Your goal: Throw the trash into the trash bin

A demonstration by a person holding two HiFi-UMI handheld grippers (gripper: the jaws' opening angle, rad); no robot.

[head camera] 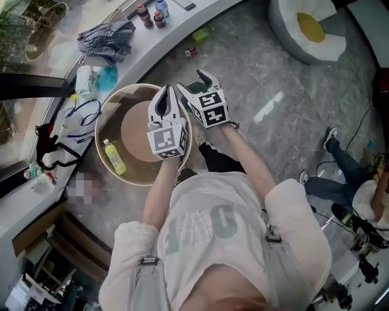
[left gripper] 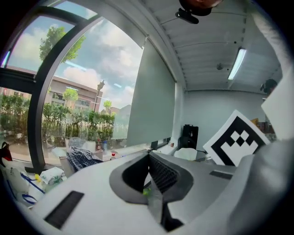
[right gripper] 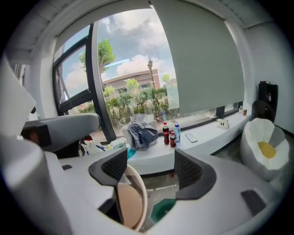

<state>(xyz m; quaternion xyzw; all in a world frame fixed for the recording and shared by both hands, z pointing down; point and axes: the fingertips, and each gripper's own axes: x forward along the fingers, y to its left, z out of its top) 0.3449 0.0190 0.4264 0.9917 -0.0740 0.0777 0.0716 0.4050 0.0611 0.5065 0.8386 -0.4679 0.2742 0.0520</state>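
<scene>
The round tan trash bin stands on the floor below both grippers, with a yellow-green bottle lying inside it near the left wall. My left gripper hangs over the bin's right side; in the left gripper view its jaws meet at the tips with nothing plainly held. My right gripper is just right of the bin, past its rim, and stands open. Nothing is between its jaws; the bin's rim shows below them.
A curved window ledge runs behind the bin and carries a checked cloth, bottles and bags. A green object lies on the floor by the bin. A white cushion seat is far right; a seated person is at right.
</scene>
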